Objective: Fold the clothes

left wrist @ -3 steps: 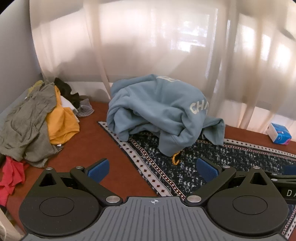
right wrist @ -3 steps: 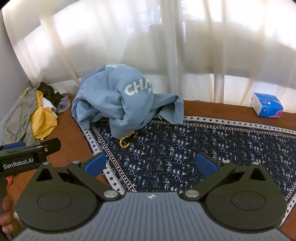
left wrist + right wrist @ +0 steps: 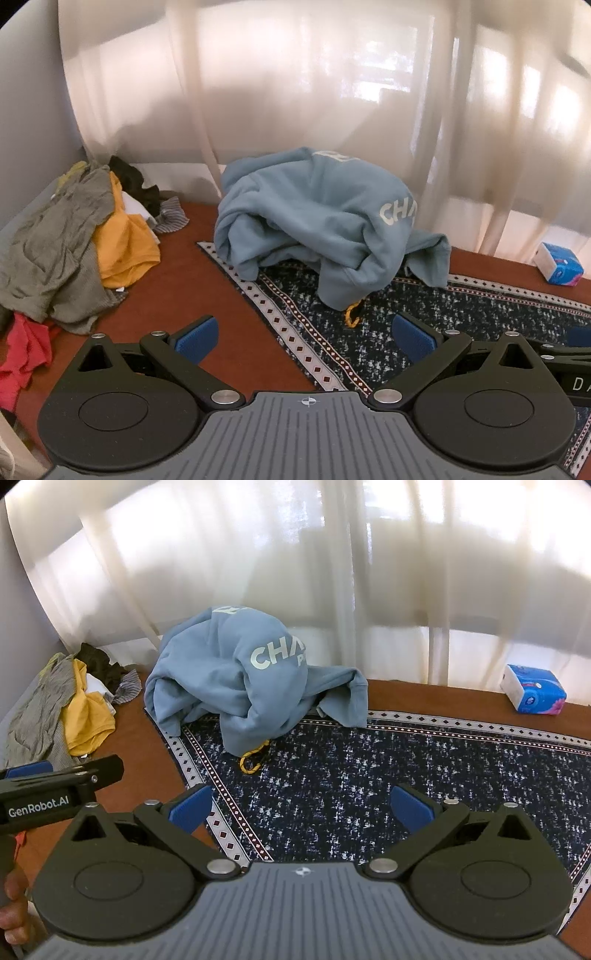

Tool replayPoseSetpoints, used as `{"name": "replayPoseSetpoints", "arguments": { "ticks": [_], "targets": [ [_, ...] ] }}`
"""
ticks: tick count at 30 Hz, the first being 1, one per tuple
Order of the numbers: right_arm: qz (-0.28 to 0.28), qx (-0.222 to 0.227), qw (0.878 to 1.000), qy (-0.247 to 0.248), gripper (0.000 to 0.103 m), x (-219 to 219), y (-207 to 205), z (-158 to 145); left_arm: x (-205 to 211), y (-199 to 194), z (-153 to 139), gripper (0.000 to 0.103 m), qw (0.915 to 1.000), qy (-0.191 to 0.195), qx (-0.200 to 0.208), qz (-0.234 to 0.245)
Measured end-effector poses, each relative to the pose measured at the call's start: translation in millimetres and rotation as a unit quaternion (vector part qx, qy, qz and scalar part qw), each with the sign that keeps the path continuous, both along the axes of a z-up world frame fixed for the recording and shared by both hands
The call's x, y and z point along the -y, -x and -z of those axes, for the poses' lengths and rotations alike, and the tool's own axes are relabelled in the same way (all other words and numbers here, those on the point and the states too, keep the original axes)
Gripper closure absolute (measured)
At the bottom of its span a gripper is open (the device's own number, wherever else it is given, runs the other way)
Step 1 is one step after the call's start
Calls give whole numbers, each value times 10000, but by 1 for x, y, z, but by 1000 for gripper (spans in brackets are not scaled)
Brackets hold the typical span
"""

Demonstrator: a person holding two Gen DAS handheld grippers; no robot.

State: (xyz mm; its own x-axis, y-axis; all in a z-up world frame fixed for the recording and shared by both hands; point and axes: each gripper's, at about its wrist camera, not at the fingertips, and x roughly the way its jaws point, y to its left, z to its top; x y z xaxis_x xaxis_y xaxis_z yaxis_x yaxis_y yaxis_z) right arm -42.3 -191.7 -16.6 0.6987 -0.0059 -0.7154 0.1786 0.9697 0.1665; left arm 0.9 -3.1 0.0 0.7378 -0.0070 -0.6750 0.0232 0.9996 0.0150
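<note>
Left tongs: the left gripper (image 3: 306,332) hangs released, blue pads spread wide, nothing between them; it tilts down over the red-brown table top (image 3: 177,295) and the edge of the mat.
Right tongs: the right gripper (image 3: 301,808) is likewise released and bare, poised above the dark blue speckled mat with a white diamond border (image 3: 406,760).
Task's thing: a light blue cotton hooded sweatshirt with pale lettering (image 3: 317,214) sits in a crumpled heap ahead of both tongs, on the far left corner of the mat, apart from either gripper.
Handling: soft, limp and fairly heavy for cloth, I judge; it will sag and drag, not slip, and nothing about it is fragile.
Where to take hold: probably the loose hem or sleeve end that trails toward the right of the heap (image 3: 351,698), and the near fold by the yellow braided drawcord (image 3: 251,760); pinch one layer only, else the bundle lifts whole.
Waiting pile: an olive, yellow, red and dark jumble of garments (image 3: 74,236) lies to the left of the left tongs.
Containers: none open; a blue and white soft tissue pack (image 3: 533,694) stands far right, sealed as far as I can see.
</note>
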Motion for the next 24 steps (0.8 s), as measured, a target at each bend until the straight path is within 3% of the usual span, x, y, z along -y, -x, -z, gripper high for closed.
{"name": "replayPoseSetpoints", "arguments": {
  "ticks": [24],
  "targets": [
    [-38,12,10000,21,0,-2,-2,1,-8,10,-2,0,9999,-10,40,98]
  ]
}}
